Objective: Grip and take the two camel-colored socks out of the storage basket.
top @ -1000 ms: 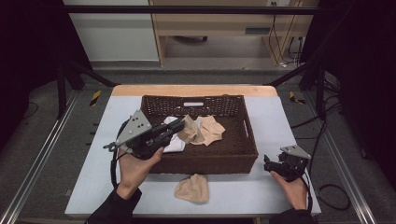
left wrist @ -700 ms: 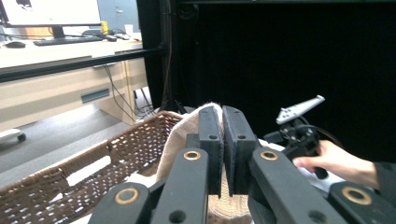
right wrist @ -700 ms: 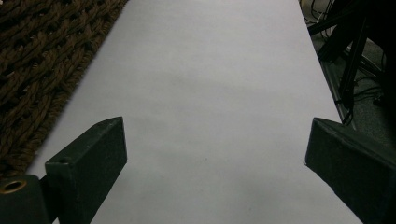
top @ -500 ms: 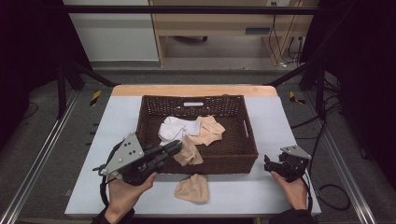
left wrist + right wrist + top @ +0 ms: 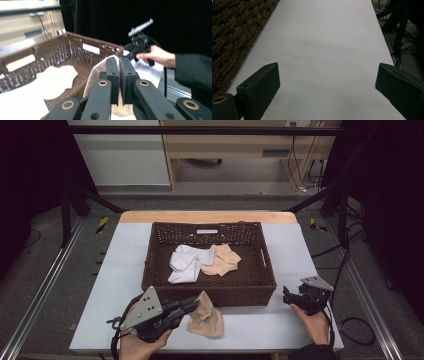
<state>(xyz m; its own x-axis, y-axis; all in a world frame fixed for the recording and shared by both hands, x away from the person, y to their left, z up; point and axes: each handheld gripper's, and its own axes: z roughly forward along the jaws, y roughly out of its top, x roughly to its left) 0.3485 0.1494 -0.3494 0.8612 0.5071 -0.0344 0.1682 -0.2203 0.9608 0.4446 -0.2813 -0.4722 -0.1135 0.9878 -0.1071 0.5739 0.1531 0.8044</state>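
A dark wicker basket [image 5: 150, 270] stands mid-table. Inside lie a white sock [image 5: 182, 262] and a beige sock [image 5: 223, 261]. In front of the basket my left gripper [image 5: 194, 304] is shut on another beige sock [image 5: 203, 300], which hangs down onto a beige sock [image 5: 206, 324] lying on the table. The left gripper view shows the jaws closed together at the left gripper [image 5: 119, 61], with the held sock's [image 5: 96, 72] fabric draped around them. My right gripper [image 5: 291, 296] rests low at the basket's right front corner; in its own view the right gripper [image 5: 327, 82] is open wide over bare table.
The pale table [image 5: 125, 250] has free room left and right of the basket. The basket's wall [image 5: 232, 37] is close on the right gripper's left. Beyond the table's far edge stands a wooden shelf [image 5: 225, 145]; cables lie on the floor [image 5: 350, 320] at the right.
My left gripper drew back out of the basket over its front wall, carrying a beige sock down to the table's front. The right gripper stayed put.
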